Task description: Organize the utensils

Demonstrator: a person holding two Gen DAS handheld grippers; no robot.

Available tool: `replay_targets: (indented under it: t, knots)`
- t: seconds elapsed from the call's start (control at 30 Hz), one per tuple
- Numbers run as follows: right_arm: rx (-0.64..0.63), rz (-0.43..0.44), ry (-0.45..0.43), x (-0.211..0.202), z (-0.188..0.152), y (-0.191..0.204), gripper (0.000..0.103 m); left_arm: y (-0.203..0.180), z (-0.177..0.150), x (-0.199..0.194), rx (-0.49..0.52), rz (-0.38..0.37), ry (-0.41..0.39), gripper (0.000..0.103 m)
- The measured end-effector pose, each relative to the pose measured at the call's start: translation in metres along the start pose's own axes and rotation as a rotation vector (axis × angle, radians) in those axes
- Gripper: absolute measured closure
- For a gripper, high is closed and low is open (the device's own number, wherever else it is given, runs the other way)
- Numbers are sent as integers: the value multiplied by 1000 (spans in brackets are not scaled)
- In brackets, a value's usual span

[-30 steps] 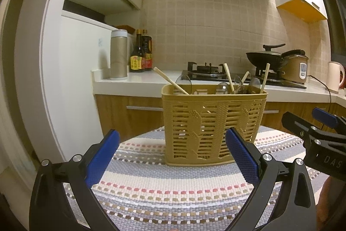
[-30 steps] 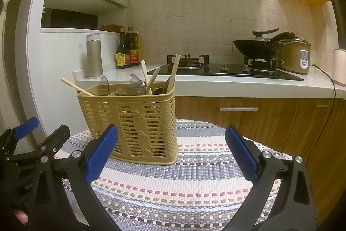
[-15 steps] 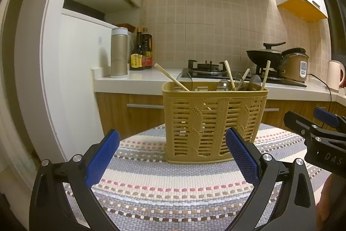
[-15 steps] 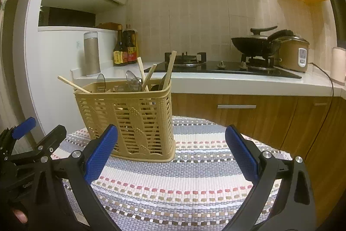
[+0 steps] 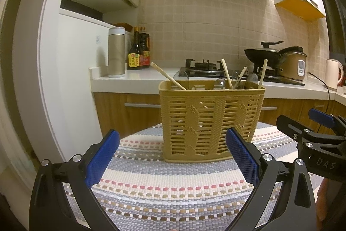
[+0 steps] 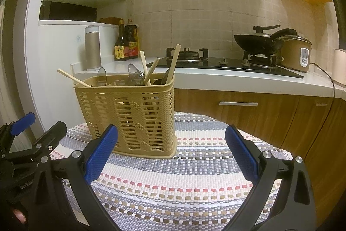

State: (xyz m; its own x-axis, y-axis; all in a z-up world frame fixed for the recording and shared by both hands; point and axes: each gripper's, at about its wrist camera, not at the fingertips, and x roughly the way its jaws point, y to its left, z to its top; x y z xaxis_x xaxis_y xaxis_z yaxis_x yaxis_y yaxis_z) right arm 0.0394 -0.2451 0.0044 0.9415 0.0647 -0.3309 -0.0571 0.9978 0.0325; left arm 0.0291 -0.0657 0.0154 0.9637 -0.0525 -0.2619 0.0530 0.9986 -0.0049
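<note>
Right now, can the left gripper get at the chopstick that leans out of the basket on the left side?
Probably yes. The left gripper has its jaws open and empty, the chopstick sticks out above the basket rim, and nothing stands between them.

A basket (image 5: 210, 120) was set on the mat (image 5: 173, 183) toward the table's far edge, with chopsticks (image 5: 167, 75) and spoons (image 6: 135, 75) standing in it. Behind it, bottles (image 5: 138, 51) and a flask (image 5: 116, 52) were placed left of the stove (image 5: 203, 67).
</note>
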Motion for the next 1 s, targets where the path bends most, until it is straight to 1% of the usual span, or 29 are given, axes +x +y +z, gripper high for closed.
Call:
replay_targets:
  t: [1.0]
  knots:
    - [-10, -4, 11, 2, -1, 2, 8, 4, 1, 5, -15, -9, 15, 8]
